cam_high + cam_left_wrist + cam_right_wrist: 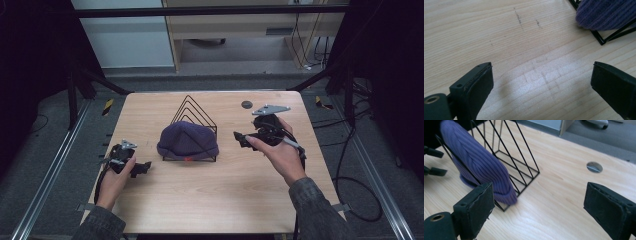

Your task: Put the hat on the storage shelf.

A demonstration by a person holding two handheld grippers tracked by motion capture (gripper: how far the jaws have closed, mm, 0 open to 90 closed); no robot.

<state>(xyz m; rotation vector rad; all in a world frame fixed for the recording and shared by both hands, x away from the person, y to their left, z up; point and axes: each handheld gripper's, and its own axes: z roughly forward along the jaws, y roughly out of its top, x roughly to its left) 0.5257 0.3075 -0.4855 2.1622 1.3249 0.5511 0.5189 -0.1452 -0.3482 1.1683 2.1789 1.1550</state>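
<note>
The left gripper (141,167) rests low on the wooden bench (210,200), jaws released and holding nothing. At the bench's middle, a purple knit hat (187,140) sits in the black wire rack (192,109). The right gripper (239,138) hovers beside it, jaws released

Lab / data-collection rig, not a home. Light wood table (215,200) stands inside a black metal frame (210,11), struts running down past its far corners. Aluminium rails (47,177) on grey carpet along the left and right edges. Loose cables (360,190) on the floor off the right edge, more hanging at a plain wooden unit (240,25) beyond the far edge.
</note>
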